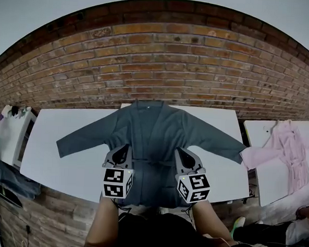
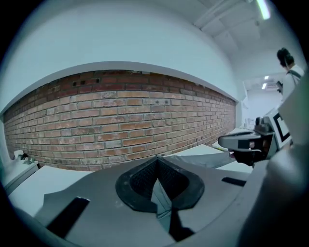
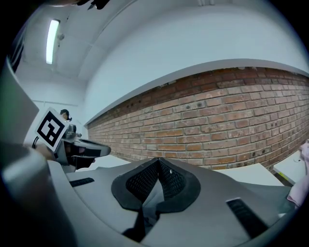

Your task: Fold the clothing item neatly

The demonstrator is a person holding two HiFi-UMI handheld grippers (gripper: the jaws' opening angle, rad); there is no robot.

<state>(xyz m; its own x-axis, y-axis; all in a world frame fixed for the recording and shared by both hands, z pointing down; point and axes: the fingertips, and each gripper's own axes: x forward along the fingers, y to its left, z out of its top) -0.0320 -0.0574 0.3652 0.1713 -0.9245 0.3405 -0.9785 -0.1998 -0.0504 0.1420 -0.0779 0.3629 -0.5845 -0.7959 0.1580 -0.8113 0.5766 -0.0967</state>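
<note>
a grey robe (image 1: 154, 125) is laid flat, front up, on a white table (image 1: 63, 167). its collar is set beyond the tongs, toward a brick wall (image 1: 158, 58), and 1 sleeve is spread out to each side. the left tongs (image 1: 123, 147) and the right tongs (image 1: 181, 151) are held over the robe's waist, 1 above each side edge of the body, with the belt (image 1: 151, 160) seen between them. the hem is found on the near side of both tongs, by the table's front edge. in each gripper view the 2 ribbed pads are seen pressed together at their tips, and both tongs are pointed toward the wall. a pale grey wedge is seen just behind each pair of pads; whether it is pinched cloth cannot be told. well off to the right of the right tongs, a pink garment (image 1: 289, 147) is spread on a second table (image 1: 268, 182).
</note>
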